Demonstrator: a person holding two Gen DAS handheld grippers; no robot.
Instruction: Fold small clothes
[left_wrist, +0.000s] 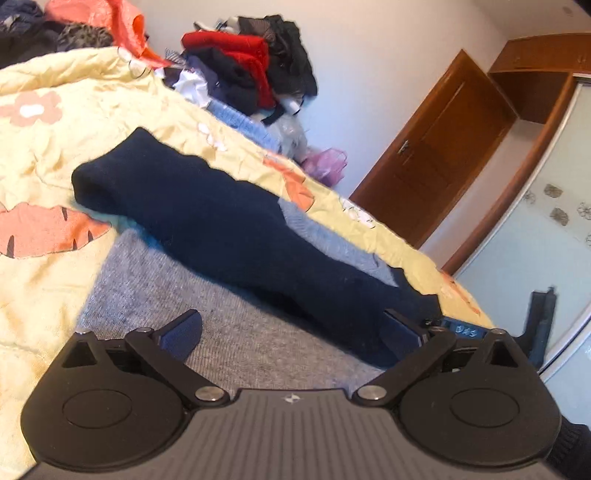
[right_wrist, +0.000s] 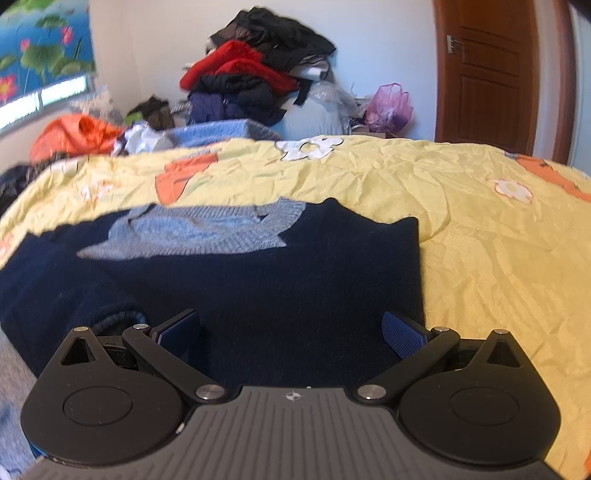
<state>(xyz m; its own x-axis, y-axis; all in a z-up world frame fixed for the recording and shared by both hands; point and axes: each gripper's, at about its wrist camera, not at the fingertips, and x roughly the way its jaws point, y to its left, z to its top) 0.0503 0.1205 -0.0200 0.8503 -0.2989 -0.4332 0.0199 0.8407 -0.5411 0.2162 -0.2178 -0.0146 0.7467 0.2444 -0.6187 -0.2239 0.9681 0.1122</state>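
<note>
A small knit sweater lies on the yellow bedspread (right_wrist: 480, 229). Its body is grey-blue (left_wrist: 229, 332) and a navy sleeve (left_wrist: 229, 229) is folded across it in the left wrist view. In the right wrist view the navy part (right_wrist: 280, 295) fills the foreground, with the grey-blue collar (right_wrist: 199, 232) behind it. My left gripper (left_wrist: 291, 328) is open just above the grey body, its right finger beside the navy sleeve. My right gripper (right_wrist: 291, 332) is open and empty over the navy fabric.
A tall pile of red, black and navy clothes (right_wrist: 255, 77) stands beyond the bed's far edge, with a blue basket (right_wrist: 218, 133), an orange bag (right_wrist: 74, 134) and a purple plastic bag (right_wrist: 389, 107). A brown door (right_wrist: 487, 74) is behind. The other gripper (left_wrist: 539, 325) shows at the right.
</note>
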